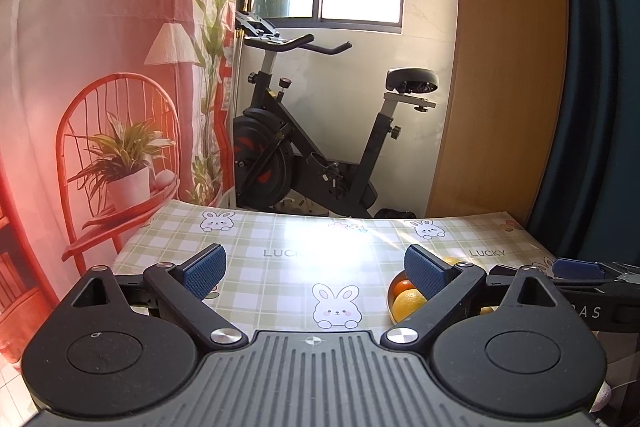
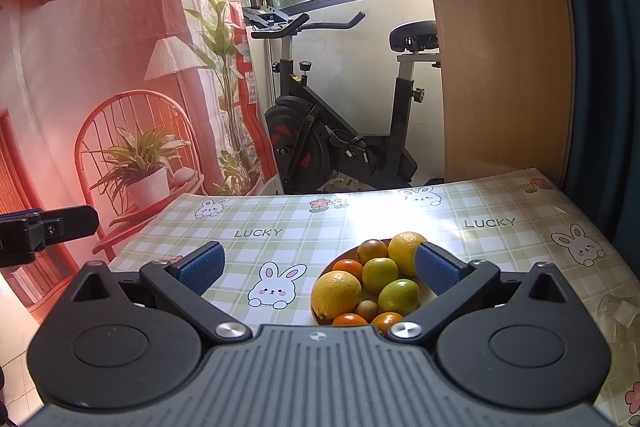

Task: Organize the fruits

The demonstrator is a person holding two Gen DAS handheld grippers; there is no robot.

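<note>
While both hand-held grippers hang over the near edge of the desk [image 2: 500,203], all the fruit I can see sits heaped together on one plate [image 2: 347,251], and the checked cloth around that plate shows no loose piece. The right hand-held gripper [image 2: 320,269] is the nearer one: the plate lies just ahead of it and a little to its right, its right finger crossing in front of the far lemon [image 2: 404,249]. Both of its fingers are spread wide and hold nothing. The left hand-held gripper [image 1: 316,269] is equally wide open and empty, with the plate off to its right, half hidden behind its right finger. Round fruit offers no long axis to line up with. Such a heap suits either fruit waiting to be sorted or fruit already gathered.
</note>
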